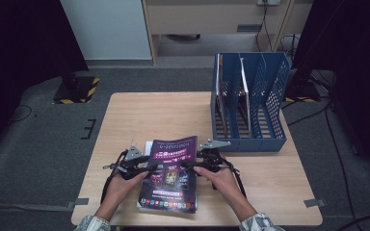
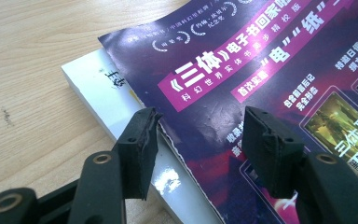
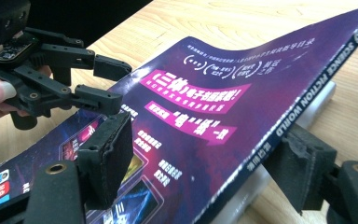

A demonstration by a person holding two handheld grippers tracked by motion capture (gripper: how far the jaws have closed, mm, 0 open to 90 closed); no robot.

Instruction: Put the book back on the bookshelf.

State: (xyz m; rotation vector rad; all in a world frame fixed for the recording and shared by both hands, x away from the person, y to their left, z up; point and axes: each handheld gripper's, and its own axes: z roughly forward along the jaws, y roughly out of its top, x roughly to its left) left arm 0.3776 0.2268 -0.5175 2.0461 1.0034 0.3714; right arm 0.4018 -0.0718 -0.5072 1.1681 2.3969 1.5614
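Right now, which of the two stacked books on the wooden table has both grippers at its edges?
The purple glossy magazine on top, its spine reading Science Fiction World; the left gripper and right gripper straddle its edges. The white book lies flat underneath.

I think I am working in a lab: grey carpet (image 1: 38,144), dark curtains (image 1: 9,48) at both sides, hazard-striped stand base (image 1: 79,91) upper left, cables (image 1: 337,144) at right.
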